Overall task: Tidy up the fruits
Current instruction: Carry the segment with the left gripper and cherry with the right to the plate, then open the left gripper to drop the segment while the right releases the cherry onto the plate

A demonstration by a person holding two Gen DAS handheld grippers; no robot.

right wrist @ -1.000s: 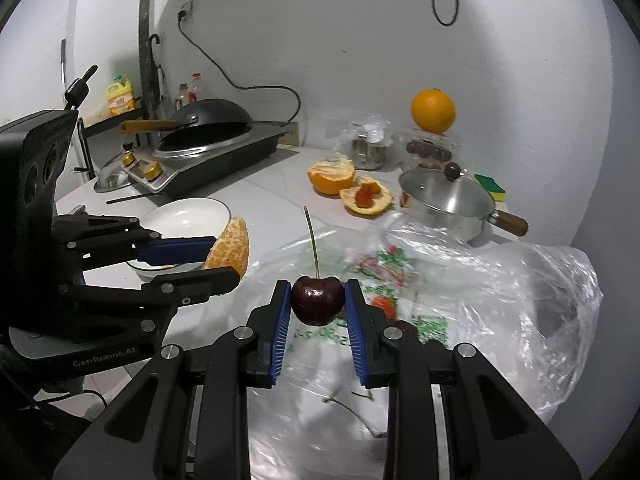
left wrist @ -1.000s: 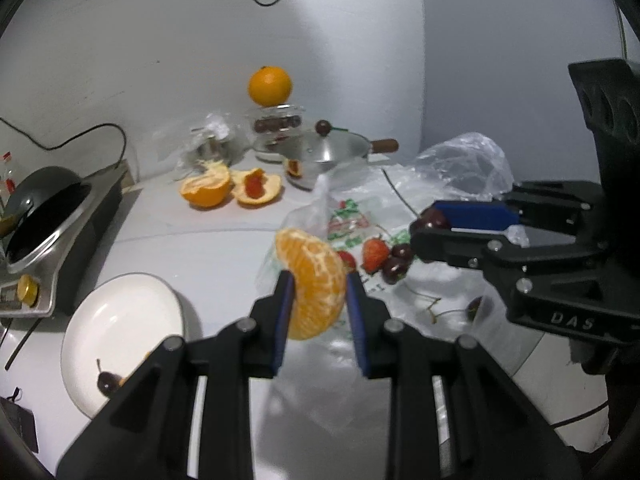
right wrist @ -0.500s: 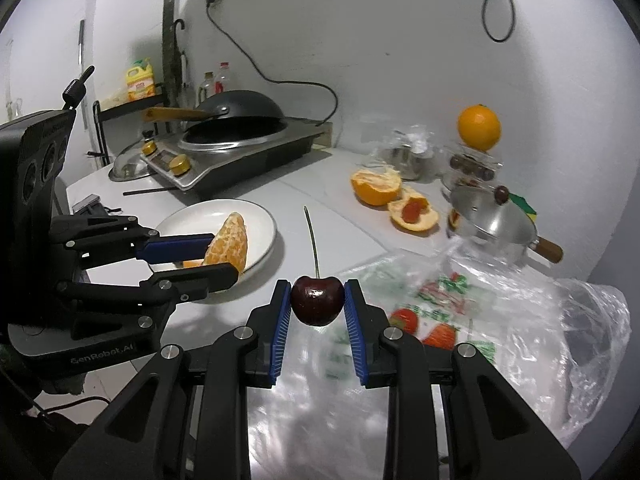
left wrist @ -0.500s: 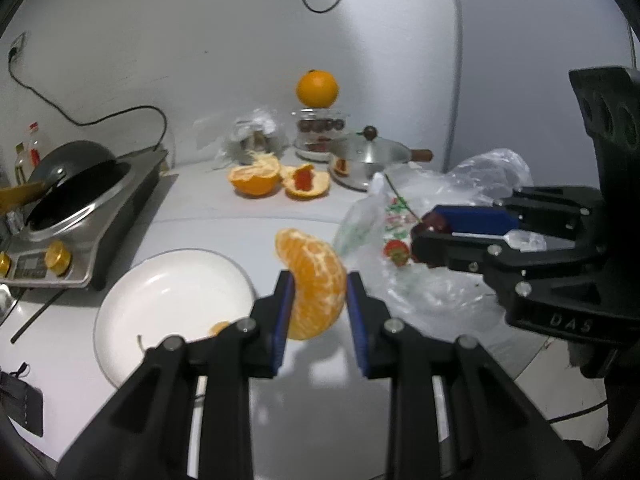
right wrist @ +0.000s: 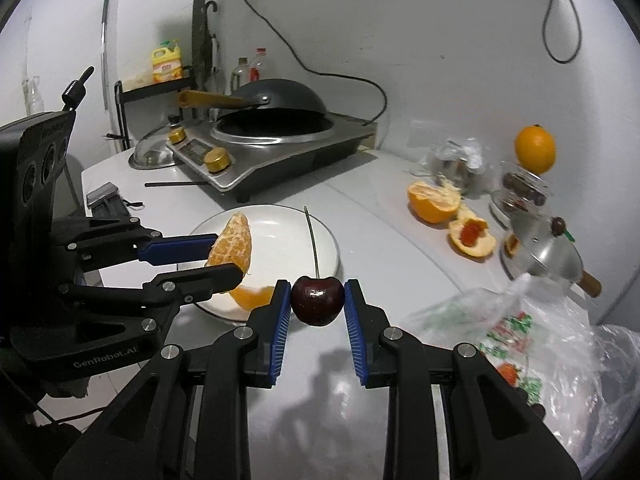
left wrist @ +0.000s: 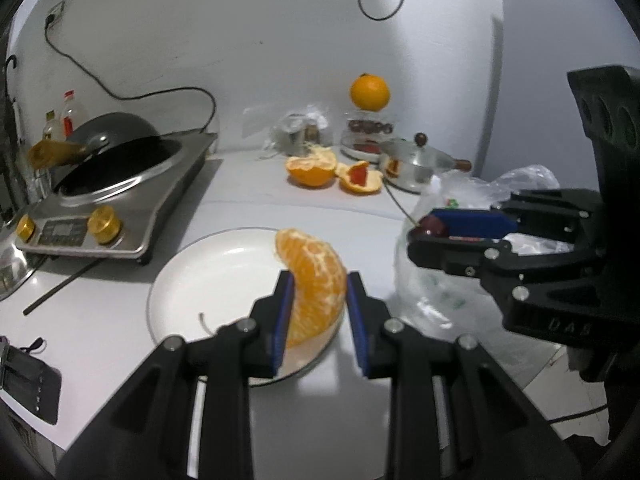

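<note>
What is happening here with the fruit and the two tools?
A person is sorting fruit with a hand-held gripper in each hand. The left hand-held gripper is shut on a peeled orange piece, held over the white plate. The right hand-held gripper is shut on a dark cherry by its body, stem up, near the plate's edge. An orange piece already lies on the plate. A plastic bag with more fruit lies to the right.
</note>
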